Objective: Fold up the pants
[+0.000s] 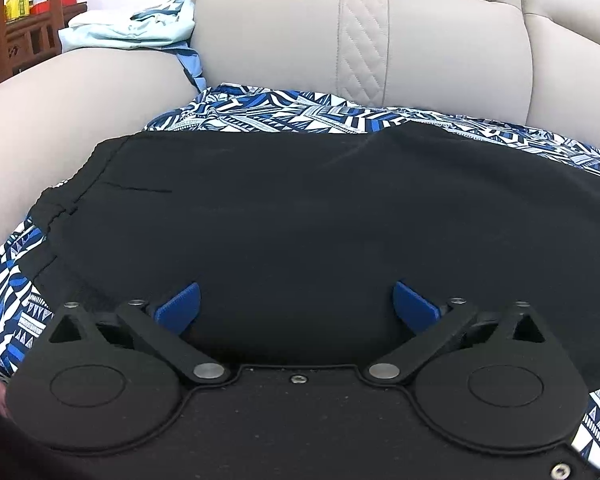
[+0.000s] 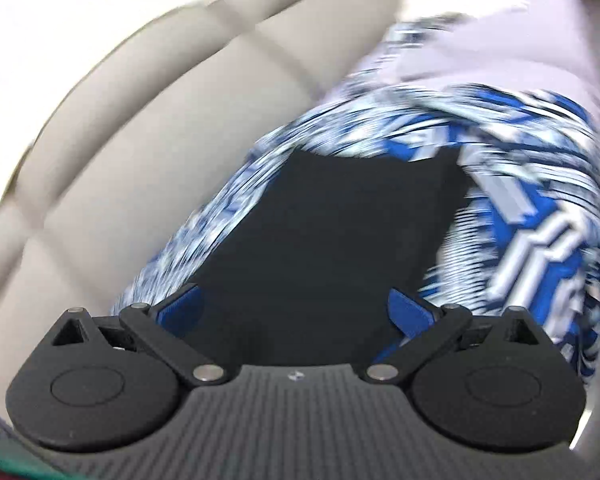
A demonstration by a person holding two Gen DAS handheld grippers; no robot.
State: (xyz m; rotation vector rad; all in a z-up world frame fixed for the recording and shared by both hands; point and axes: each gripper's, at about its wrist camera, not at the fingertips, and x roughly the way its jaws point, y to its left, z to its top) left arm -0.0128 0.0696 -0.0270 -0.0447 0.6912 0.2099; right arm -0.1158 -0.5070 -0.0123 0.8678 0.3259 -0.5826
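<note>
Pants (image 1: 320, 220) black, flat on patterned cloth (image 1: 284, 114) over sofa (image 1: 440, 40); my left gripper (image 1: 296, 306) and right gripper (image 2: 296, 310) both spread, empty.

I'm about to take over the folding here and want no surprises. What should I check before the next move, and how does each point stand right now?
1. Left claw open and empty: ok, fingers spread, nothing pinched.
2. Right claw open and empty: ok, fingers apart over the cloth.
3. Black pants lying flat on the patterned cloth: ok in the left view; a short crease near the waistband.
4. Right view sharp enough to aim: not ok, heavy motion blur.
5. Whole outline of the pants visible: cannot tell, the near edge hides behind both claws.
6. Light blue garment on the sofa clear of the pants: ok, it lies apart.
</note>
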